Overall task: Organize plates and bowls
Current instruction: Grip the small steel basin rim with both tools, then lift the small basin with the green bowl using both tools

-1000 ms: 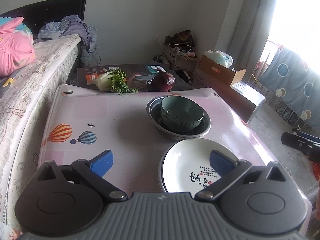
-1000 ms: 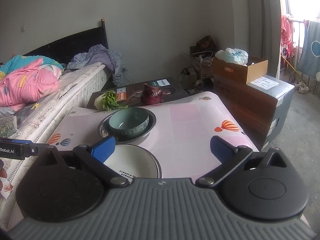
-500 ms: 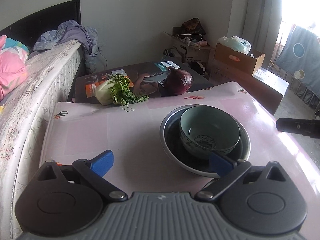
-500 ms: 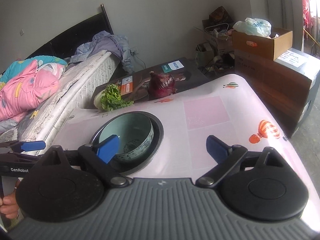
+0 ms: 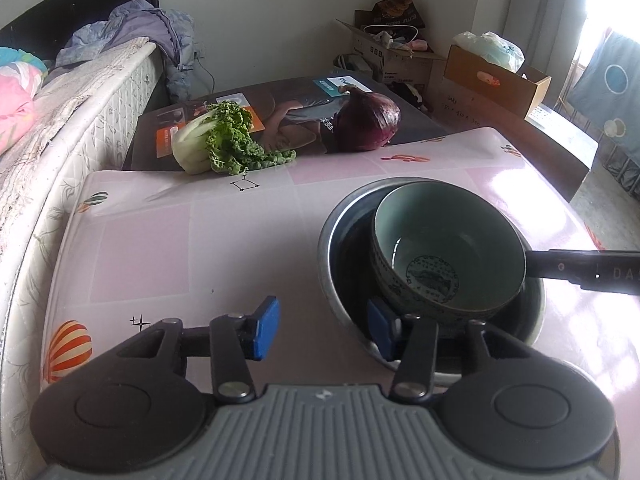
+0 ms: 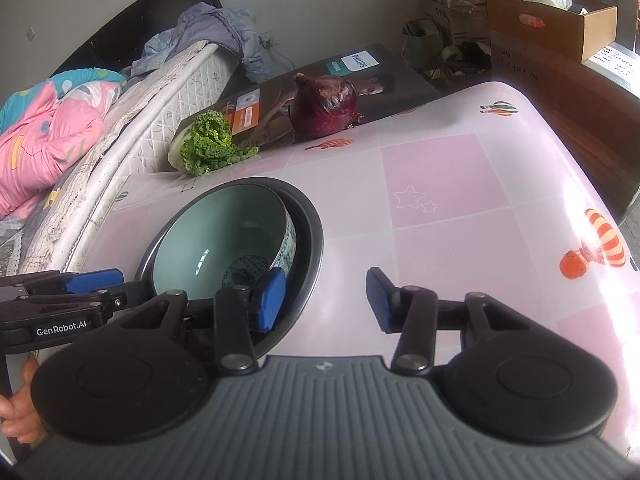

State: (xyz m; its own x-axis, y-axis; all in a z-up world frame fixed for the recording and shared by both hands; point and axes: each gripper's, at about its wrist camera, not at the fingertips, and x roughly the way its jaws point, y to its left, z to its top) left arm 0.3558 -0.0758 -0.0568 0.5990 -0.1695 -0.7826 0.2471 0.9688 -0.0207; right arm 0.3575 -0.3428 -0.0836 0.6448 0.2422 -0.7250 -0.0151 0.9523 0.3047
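Left wrist view: we are straddling the metal basin's [image 5: 434, 264] rim with the left gripper [image 5: 324, 328], jaws just narrowed, not pinching. Right gripper [image 6: 330, 298] likewise on the opposite rim. The bowl [image 5: 448, 256] sits inside; we are seating both fingers evenly before lifting.

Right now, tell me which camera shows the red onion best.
The right wrist view: the red onion sits near centre frame, whole, stem tip included, well lit. The left wrist view shows the onion whole too, but darker, against the dark printed box.

bare tablecloth [image 5: 168, 248] left of nested bowls [image 5: 448, 256]
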